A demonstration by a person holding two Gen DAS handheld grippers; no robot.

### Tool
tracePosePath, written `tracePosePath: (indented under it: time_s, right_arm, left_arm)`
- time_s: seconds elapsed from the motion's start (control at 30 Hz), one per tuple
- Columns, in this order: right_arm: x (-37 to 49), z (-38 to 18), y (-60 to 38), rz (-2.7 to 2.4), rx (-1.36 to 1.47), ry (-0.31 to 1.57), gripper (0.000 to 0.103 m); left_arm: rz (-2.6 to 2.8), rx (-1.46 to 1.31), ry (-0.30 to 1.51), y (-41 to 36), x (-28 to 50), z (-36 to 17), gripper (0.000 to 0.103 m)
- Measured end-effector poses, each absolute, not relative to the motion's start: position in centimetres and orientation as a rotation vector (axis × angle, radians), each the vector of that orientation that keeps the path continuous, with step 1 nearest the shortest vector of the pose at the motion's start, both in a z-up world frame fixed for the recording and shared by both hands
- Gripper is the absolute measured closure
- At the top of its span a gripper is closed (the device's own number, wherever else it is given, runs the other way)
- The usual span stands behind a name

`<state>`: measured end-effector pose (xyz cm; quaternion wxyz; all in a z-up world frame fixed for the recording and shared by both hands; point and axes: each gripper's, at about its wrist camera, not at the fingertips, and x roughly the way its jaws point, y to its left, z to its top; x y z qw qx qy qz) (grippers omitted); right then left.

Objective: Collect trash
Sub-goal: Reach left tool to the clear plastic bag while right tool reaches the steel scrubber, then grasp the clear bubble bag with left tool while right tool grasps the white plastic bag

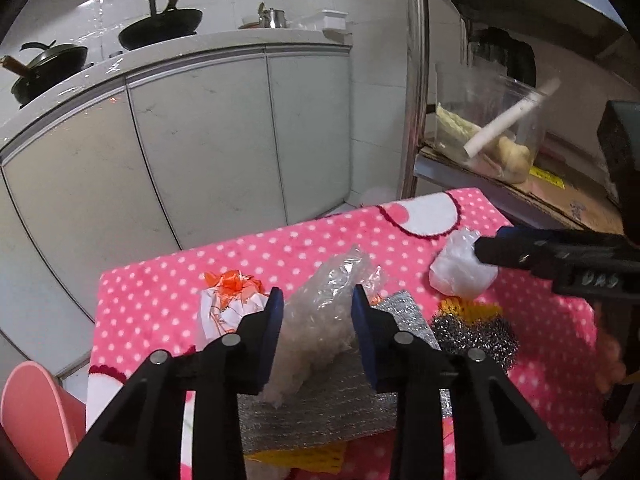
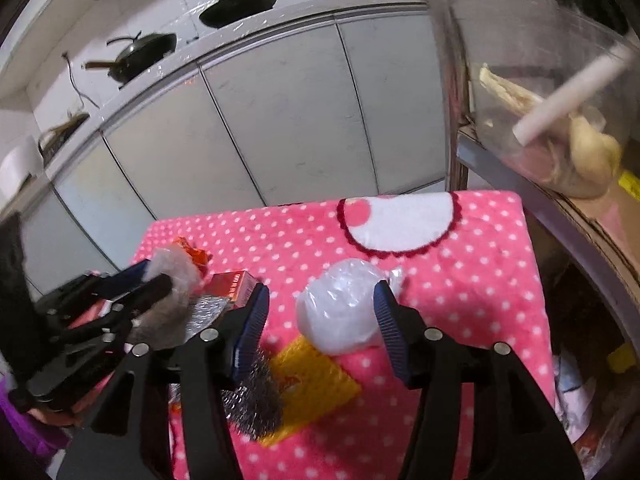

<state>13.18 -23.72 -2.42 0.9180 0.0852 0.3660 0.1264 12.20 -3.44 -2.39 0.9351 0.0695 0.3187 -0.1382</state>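
On the pink dotted cloth [image 1: 168, 292] lies a crumpled clear plastic bag [image 1: 320, 320]. My left gripper [image 1: 318, 312] is shut on it, both blue pads pressing its sides. In the right wrist view the left gripper [image 2: 156, 276] shows at the left with the clear bag [image 2: 176, 268] in its jaws. A white plastic wad [image 2: 340, 308] lies between the fingers of my right gripper [image 2: 320, 304], which is open. Its right pad touches the wad and the left pad stands apart. From the left wrist view the right gripper [image 1: 486, 246] reaches over the white wad [image 1: 460, 272].
An orange-and-white wrapper [image 1: 232, 296], a silver foil sheet [image 1: 320, 408], a steel scourer [image 1: 476, 340], a yellow packet [image 2: 312, 384] and a red box [image 2: 234, 284] lie on the cloth. A pink bucket [image 1: 36, 412] stands at the left. A metal shelf with a clear container [image 1: 488, 128] is at the right.
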Motion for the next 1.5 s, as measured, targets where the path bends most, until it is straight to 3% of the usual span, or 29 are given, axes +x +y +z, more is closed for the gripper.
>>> tracePosePath:
  time_s: [0.23, 0.33, 0.47, 1.5]
  right_arm:
    - [13.6, -3.9, -22.3, 0.197, 0.042, 0.764, 0.049]
    - [13.5, -4.3, -22.6, 0.186, 0.041, 0.774, 0.068]
    - [12.9, -4.2, -23.2, 0.199, 0.073, 0.777, 0.079]
    - [2.8, 2.3, -19.7, 0.465, 0.136, 0.610, 0.081]
  left_arm:
    - [-0.251, 0.105, 0.620, -2.6, 11.0, -0.9, 0.073]
    - [-0.236, 0.087, 0.614, -2.1, 10.1, -0.1, 0.073]
    - [-0.224, 0.080, 0.608, -2.0, 8.8, 0.6, 0.073]
    - [-0.063, -0.013, 0.596, 1.4, 0.9, 3.9, 0.073]
